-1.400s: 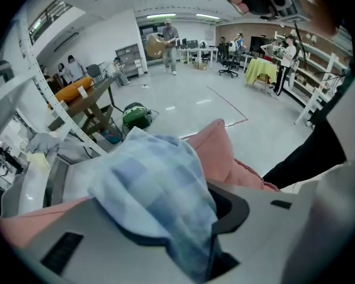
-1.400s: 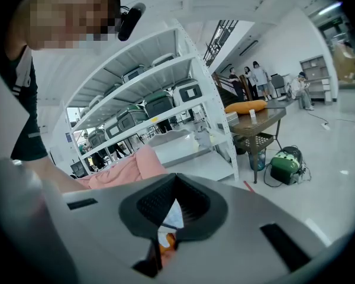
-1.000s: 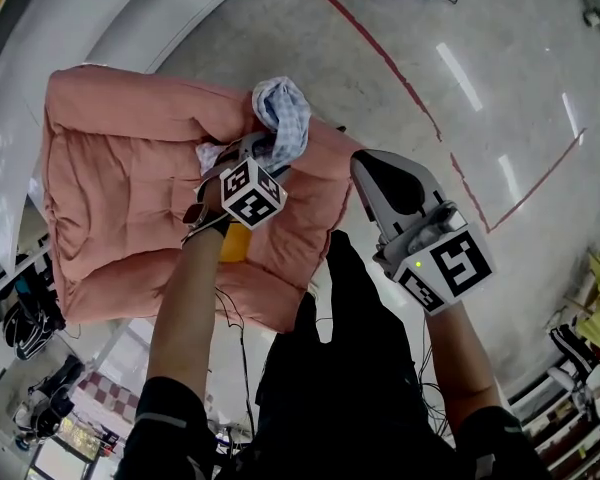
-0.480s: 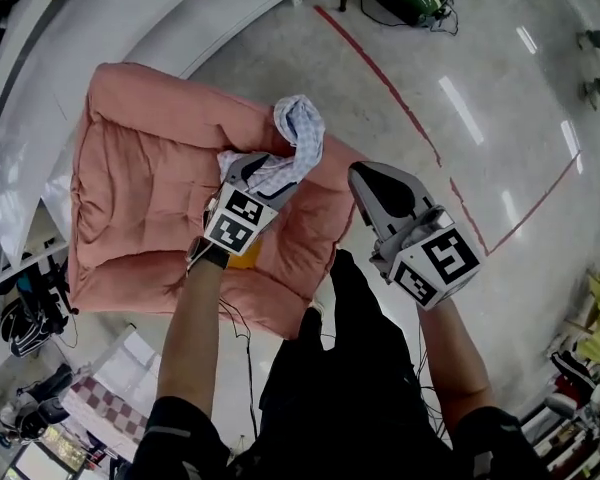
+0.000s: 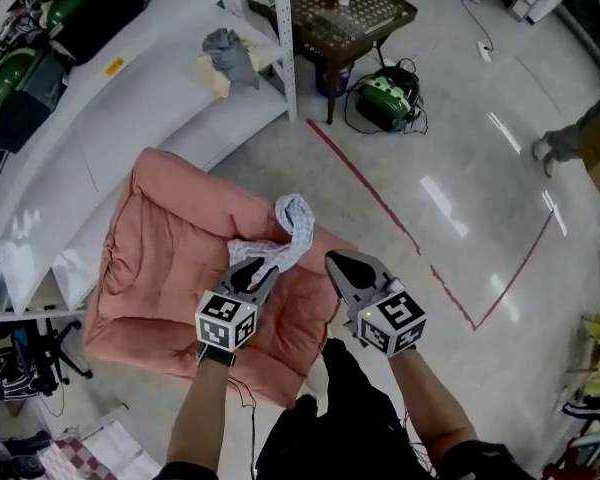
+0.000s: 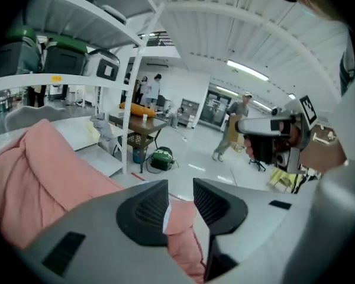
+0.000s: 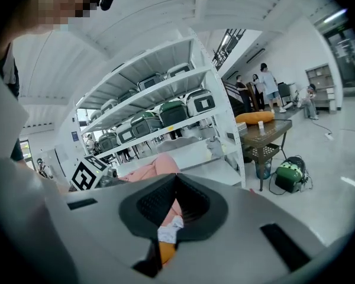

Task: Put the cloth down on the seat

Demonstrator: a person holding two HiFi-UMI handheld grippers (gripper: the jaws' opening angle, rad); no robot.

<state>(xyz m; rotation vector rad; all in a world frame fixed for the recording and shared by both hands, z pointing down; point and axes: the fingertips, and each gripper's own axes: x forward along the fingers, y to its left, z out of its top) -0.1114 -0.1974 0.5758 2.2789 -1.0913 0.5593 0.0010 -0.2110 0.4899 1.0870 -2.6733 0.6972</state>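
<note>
Head view: the cloth [image 5: 290, 230], pale blue-and-white check, lies crumpled in a twisted strip on the right edge of the pink seat [image 5: 170, 238]. The left tool [image 5: 258, 268] is right at its near end, jaws narrowly apart and just been closing, nothing gripped between them. The right tool [image 5: 333, 259] is pinched together, empty. Whether the left tips touch the cloth, can't tell. The arms hide the seat's near edge.

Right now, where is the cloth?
In the head view the cloth lies on the pink seat cushion, at its right-hand edge, on the side nearest the red line on the floor.
</note>
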